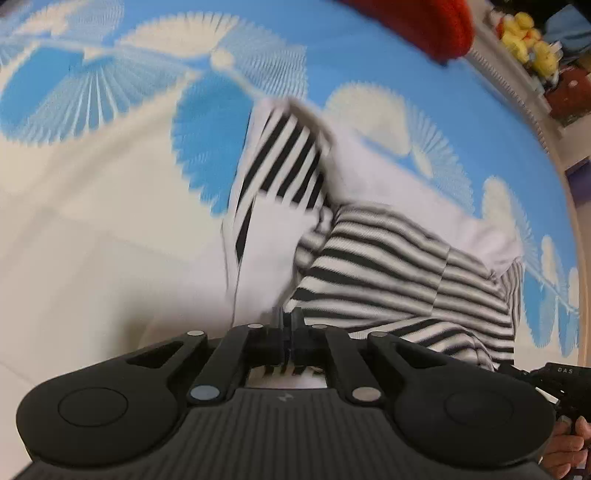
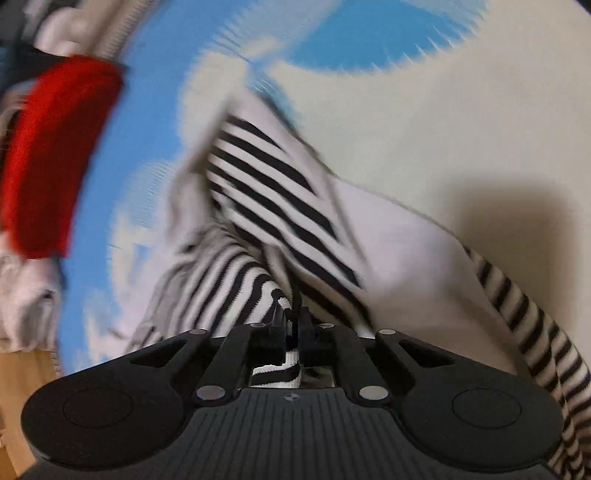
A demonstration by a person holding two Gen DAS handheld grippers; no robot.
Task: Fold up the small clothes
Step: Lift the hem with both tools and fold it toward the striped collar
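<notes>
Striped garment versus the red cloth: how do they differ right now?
The striped garment is black-and-white and rumpled mid-sheet; the red cloth is plain red, at the sheet's edge. Both the left tongs and right tongs pinch the striped garment; the red cloth lies ungripped. Both rest on the blue-and-cream sheet.

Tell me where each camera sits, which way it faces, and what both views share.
Left wrist: sits on the left gripper, looking steeply down at the black-and-white striped garment on the blue-and-cream patterned cover; the person's hand shows.
Right wrist: sits on the right gripper, looking down at the same garment; no hand shows.
Shared: garment, cover, red knitted cloth.
</notes>
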